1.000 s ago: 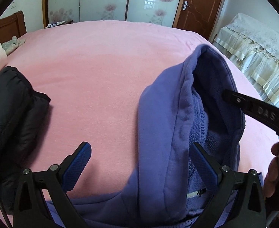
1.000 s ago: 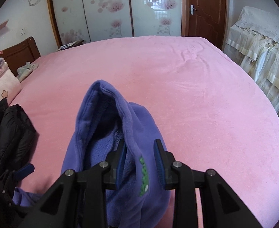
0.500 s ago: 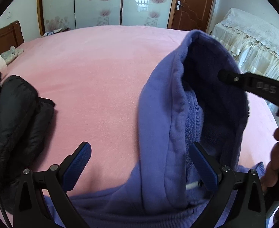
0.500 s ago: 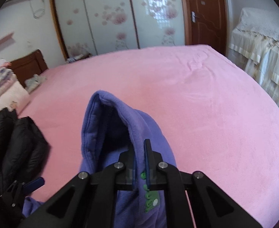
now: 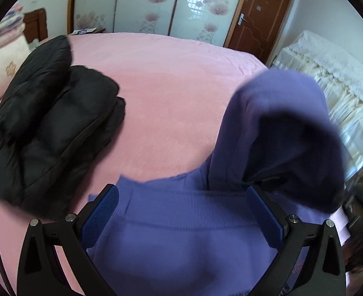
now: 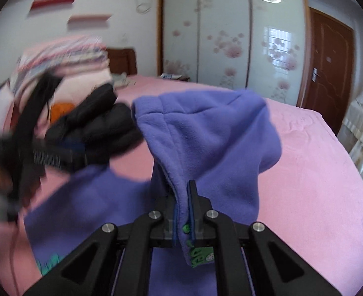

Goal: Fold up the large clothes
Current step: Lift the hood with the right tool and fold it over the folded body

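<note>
Purple hoodie is clenched in right claw, lifted off bed; left claw is spread, ungripped. Next: hoodie spread flat.

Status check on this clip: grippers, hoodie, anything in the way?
Right gripper just closed, pinching the purple hoodie. Left gripper open, jaws straddling its hem. Black jacket folded aside on the pink bed.

Pink bed carries a black jacket (folded) and purple hoodie.
</note>
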Demonstrator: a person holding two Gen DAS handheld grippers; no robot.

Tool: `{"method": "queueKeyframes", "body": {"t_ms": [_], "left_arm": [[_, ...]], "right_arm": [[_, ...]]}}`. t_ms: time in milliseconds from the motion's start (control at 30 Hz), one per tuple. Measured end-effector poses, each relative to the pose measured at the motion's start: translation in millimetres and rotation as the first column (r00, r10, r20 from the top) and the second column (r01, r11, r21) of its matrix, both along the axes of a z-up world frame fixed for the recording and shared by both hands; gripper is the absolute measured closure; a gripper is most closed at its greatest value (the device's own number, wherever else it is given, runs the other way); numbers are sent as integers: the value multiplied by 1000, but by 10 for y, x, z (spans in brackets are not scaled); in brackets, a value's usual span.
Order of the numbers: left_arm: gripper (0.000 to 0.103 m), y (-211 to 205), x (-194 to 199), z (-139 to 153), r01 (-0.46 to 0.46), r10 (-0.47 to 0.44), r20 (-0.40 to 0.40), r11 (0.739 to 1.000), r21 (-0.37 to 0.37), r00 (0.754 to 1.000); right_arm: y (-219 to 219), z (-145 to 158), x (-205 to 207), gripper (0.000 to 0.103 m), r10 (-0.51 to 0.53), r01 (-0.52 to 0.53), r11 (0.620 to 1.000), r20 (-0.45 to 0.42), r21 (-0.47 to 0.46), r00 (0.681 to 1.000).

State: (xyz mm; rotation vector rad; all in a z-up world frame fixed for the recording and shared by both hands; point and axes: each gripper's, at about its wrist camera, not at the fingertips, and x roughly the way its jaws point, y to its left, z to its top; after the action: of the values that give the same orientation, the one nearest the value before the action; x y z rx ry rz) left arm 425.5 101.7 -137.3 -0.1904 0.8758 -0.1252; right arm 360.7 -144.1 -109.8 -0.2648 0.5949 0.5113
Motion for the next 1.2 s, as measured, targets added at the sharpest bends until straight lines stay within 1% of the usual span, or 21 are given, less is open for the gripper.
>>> {"method": "queueKeyframes", "body": {"t_ms": [100,133,233,333,367,400,467,533,633,667,767,800,867,933,967,1033,1067,1133,1200], "left_arm": [[1,119,-144,121,-17,17,15,999,-30,1000],[1,149,-193,192,-22,23,25,999,-41,999],[1,169,-249,378,-29,33,53,997,-69,998],[1,62,-232,489,-18,24,54,995,-100,998],[1,6,-227,498,-8,14,52,994,-110,999],[1,-82,-226,492,10,-5,47,993,-114,999],[1,-256,-241,448,42,-40,28,994,-99,999],[1,-415,-257,374,64,-63,5,994,-88,998],[1,-531,-272,311,80,-81,-7,991,-105,997],[1,-541,-279,305,82,-83,-8,991,-109,997],[1,-559,-261,284,91,-93,-16,990,-107,996],[1,-562,-263,278,95,-98,-20,990,-103,995],[1,-559,-255,251,95,-97,-23,992,-89,995],[1,-555,-244,219,92,-95,-34,992,-86,995],[1,-553,-242,205,90,-94,-39,992,-85,995],[1,-568,-244,169,89,-94,-54,993,-77,994],[1,-572,-242,152,91,-96,-59,993,-75,994],[1,-593,-239,101,100,-106,-75,992,-71,992],[1,-626,-252,53,115,-121,-91,991,-66,989]], "right_arm": [[87,-278,-297,96,54,-55,991,-11,-122,998],[112,-380,-421,96,73,-72,981,-2,-181,997],[148,-595,-671,96,108,-98,946,14,-310,994],[138,-685,-856,91,102,-92,919,6,-383,995],[104,-667,-883,90,94,-87,922,-1,-376,996],[53,-622,-897,86,87,-88,935,-17,-344,996],[-91,-473,-883,84,59,-72,970,-61,-230,996],[-225,-311,-821,84,14,-26,989,-83,-145,996],[-392,-61,-701,84,-44,39,998,-108,-45,993],[-431,12,-673,84,-49,48,999,-117,-14,992],[-521,177,-619,79,-44,53,997,-133,63,990],[-529,214,-616,77,-37,48,996,-135,81,990],[-508,257,-614,77,-24,37,995,-136,92,990],[-466,252,-628,77,-12,25,996,-149,85,989],[-399,231,-723,77,1,12,997,-160,82,987],[-301,142,-767,77,28,-17,998,-180,62,983],[-297,160,-765,77,37,-28,998,-188,55,981],[-331,146,-807,77,58,-44,996,-205,74,977],[-430,197,-825,77,51,-30,994,-201,104,978]]}}
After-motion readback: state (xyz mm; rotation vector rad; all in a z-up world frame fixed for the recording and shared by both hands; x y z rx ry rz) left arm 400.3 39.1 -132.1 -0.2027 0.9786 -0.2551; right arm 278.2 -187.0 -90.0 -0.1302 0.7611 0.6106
